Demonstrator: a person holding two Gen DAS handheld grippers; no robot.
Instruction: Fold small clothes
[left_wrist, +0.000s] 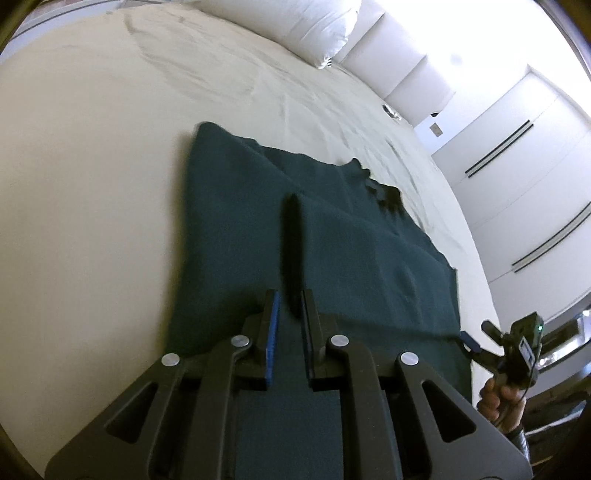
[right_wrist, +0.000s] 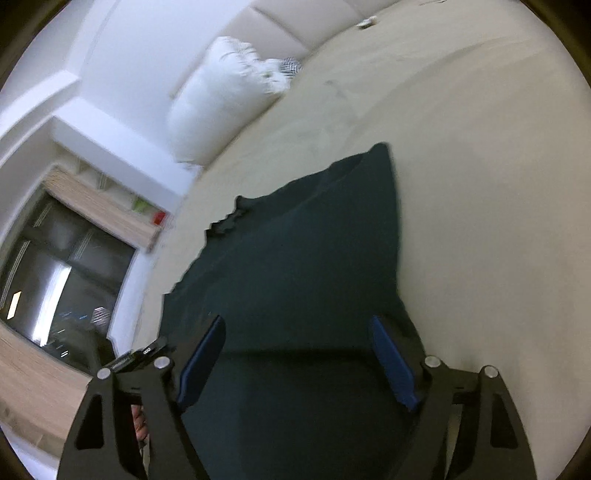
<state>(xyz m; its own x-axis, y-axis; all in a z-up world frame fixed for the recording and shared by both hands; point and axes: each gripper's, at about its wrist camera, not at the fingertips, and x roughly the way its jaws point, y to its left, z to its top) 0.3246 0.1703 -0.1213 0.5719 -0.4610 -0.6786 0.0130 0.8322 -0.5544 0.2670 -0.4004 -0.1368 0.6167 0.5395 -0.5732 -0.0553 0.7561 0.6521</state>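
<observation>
A dark green garment (left_wrist: 332, 236) lies on a cream bed sheet (left_wrist: 92, 184); it also shows in the right wrist view (right_wrist: 303, 258). My left gripper (left_wrist: 290, 299) is shut on a raised fold of the garment, a dark ridge running up from between the blue pads. My right gripper (right_wrist: 295, 328) is open above the garment's near edge, with cloth between its blue pads (right_wrist: 391, 362) but not pinched. The right gripper also shows in the left wrist view (left_wrist: 476, 339), at the garment's right corner.
A white pillow (left_wrist: 314, 26) lies at the head of the bed and shows in the right wrist view (right_wrist: 221, 96). White cupboards (left_wrist: 517, 147) stand beyond the bed. A dark window (right_wrist: 55, 266) and wooden shelf (right_wrist: 103, 206) are to the left.
</observation>
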